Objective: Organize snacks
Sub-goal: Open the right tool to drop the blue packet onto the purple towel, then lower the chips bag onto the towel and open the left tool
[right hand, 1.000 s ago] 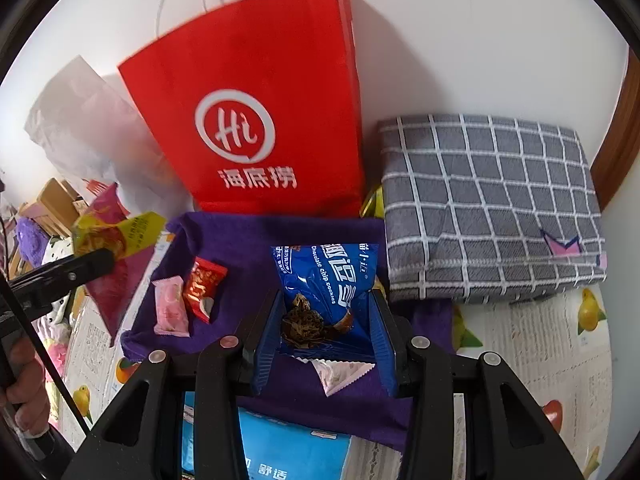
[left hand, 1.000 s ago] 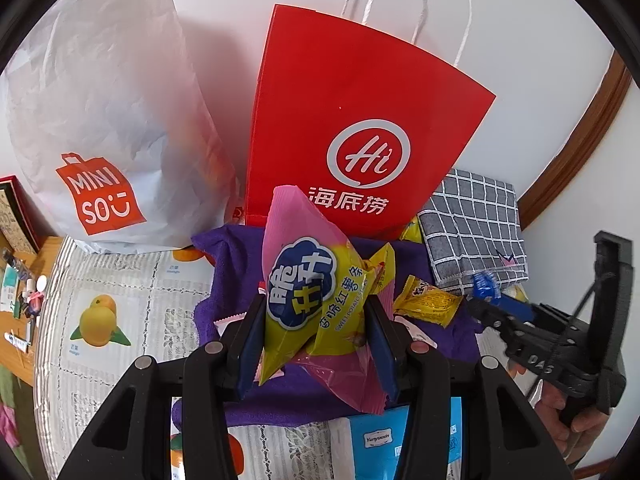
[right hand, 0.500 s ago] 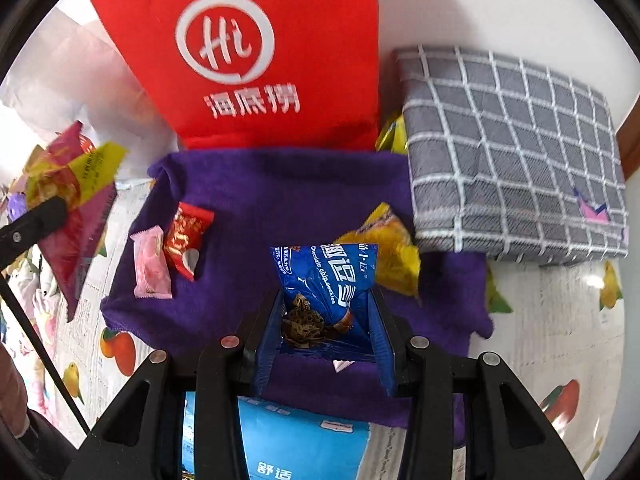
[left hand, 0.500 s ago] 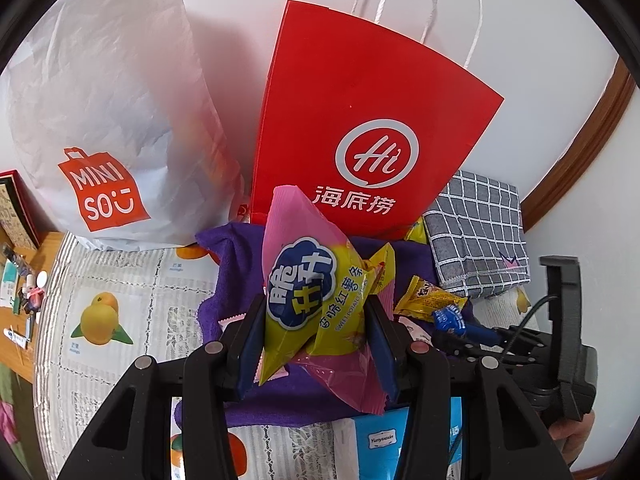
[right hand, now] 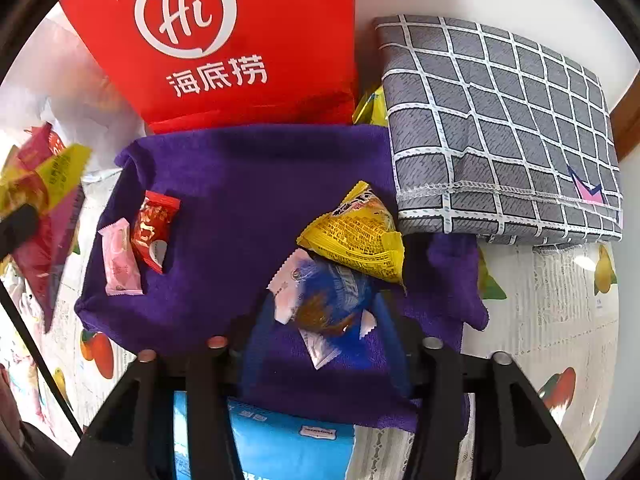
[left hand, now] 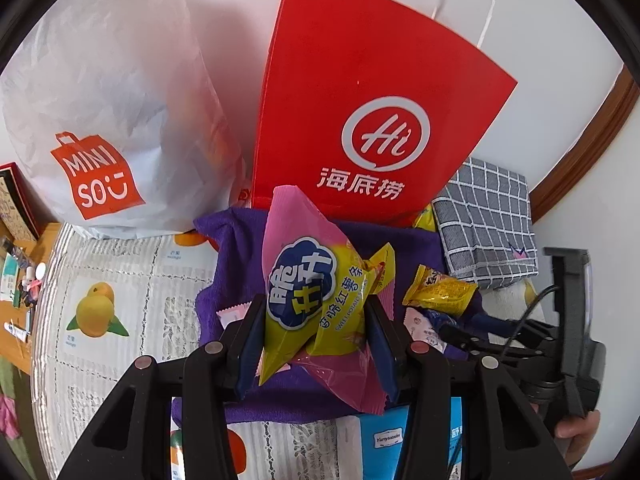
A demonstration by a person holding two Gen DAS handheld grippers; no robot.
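The pink-and-yellow sweet potato chip bag [left hand: 316, 300] is being held above the purple cloth [right hand: 240, 184], pinched by the left gripper [left hand: 316, 328]. The blue cookie packet [right hand: 336, 300] is lying released between the parted fingers of the right gripper [right hand: 320, 344]. Four small snacks are being left unsorted, seemingly.

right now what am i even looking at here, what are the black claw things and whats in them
No robot here: a person holds a two-finger clamp in each hand, with a camera on each looking along its fingers. One picture comes from each clamp.

The left gripper is shut on a pink and yellow sweet potato snack bag. The right gripper stands open around a blue cookie packet lying on the purple cloth.

Also on the cloth: a yellow packet, a red candy and a pink candy. Behind stands a red paper bag.
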